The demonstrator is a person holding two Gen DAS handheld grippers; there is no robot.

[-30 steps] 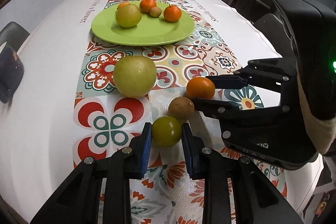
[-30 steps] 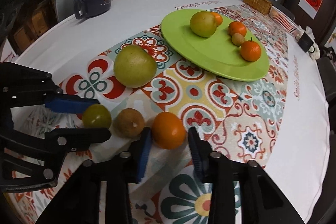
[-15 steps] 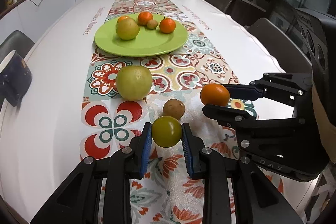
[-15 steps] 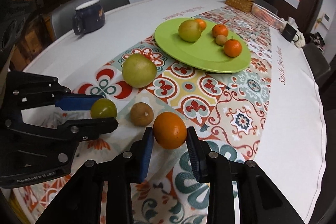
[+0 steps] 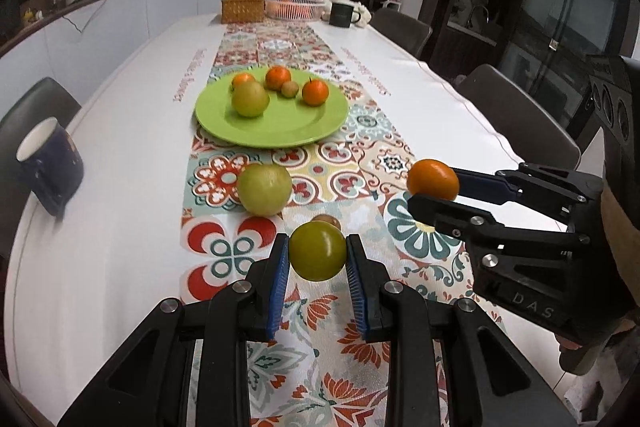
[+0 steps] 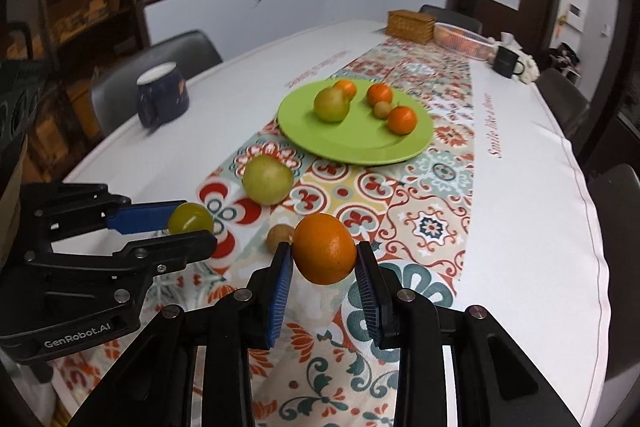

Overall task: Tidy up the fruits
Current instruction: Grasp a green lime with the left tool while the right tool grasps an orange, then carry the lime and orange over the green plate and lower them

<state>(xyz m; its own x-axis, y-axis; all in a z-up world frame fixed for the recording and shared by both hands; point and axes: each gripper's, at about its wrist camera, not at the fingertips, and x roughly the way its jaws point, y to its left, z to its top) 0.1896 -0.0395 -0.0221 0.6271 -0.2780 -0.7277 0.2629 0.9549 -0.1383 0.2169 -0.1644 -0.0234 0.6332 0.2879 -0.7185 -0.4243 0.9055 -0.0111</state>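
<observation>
Since a second ago both grippers have come up off the table, each carrying its fruit clear of the patterned runner (image 5: pixel 280 47), where the fruits earlier sat on the cloth. The table (image 5: pixel 120 155) carries the green plate (image 5: pixel 272 131) well ahead of both grippers, on the runner; on it lie a large yellow-green fruit, three oranges and one small brown fruit. A dark mug (image 5: pixel 50 167) stands near the table's left edge. Between plate and grippers a big pale green fruit (image 5: pixel 265 189) rests on the runner, and a small brown fruit (image 6: pixel 280 237) lies on the cloth nearer the grippers, partly hidden in the left wrist view. The right gripper (image 6: pixel 325 273) has its jaws narrowed onto the orange (image 6: pixel 325 254), blue pads pressing its two sides, the fruit sitting at the fingertips and raised above the cloth. The left gripper (image 5: pixel 317 267) is likewise closed to a narrow gap on the small green fruit (image 5: pixel 317 251), gripped between the blue pads at the tips and held off the table. The two grippers hang side by side, apart, with the brown fruit below and between them.
</observation>
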